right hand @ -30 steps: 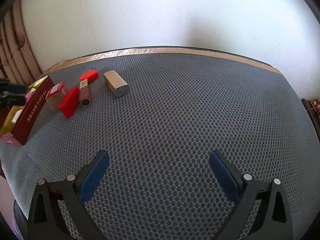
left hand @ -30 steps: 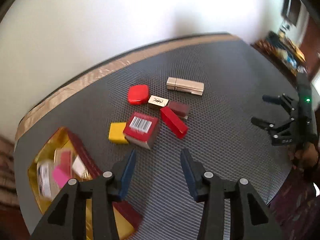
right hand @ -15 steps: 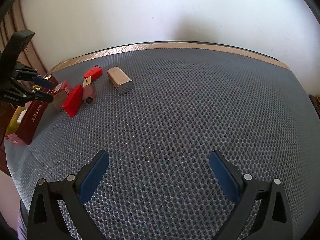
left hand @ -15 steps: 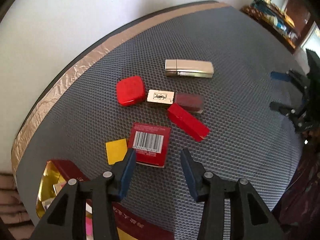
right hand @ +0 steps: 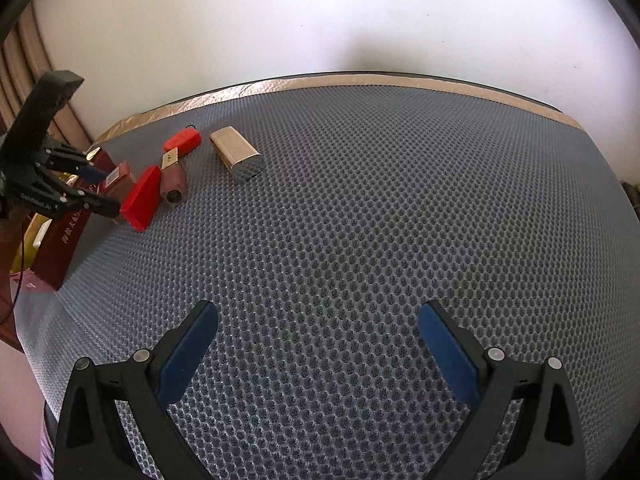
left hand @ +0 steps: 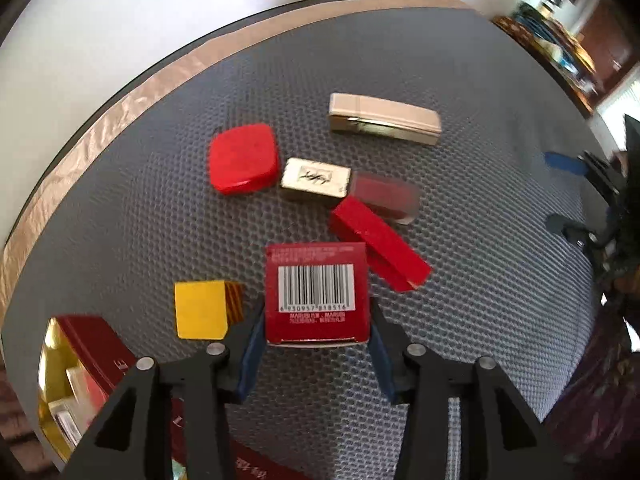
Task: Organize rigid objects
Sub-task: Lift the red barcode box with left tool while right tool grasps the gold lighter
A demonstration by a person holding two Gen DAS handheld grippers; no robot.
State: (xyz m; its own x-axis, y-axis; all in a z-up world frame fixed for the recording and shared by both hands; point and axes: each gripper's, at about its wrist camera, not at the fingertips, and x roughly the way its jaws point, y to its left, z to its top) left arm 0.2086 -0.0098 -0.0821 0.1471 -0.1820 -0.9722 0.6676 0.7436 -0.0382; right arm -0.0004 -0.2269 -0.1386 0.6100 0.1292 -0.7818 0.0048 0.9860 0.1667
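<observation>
In the left wrist view my left gripper (left hand: 316, 320) is open, its blue pads on either side of a red barcode box (left hand: 317, 292) standing on the grey mesh table. A yellow cube (left hand: 202, 314) sits just left of it. Beyond lie a long red box (left hand: 380, 248), a dark red lipstick with a gold cap (left hand: 316, 178), a rounded red case (left hand: 244, 158) and a gold case (left hand: 384, 124). My right gripper (right hand: 316, 340) is open and empty above bare mesh, far from the cluster, which shows at its upper left (right hand: 144, 196).
An open dark red tin with a gold lining (left hand: 80, 364) holds several small items at the table's near left corner. A tan tape strip (left hand: 132, 96) edges the table against the white wall. Shelving clutter stands at far right (left hand: 568, 52).
My left gripper moved forward and down to the red barcode box, which now sits between its pads. The right gripper stayed almost still.
</observation>
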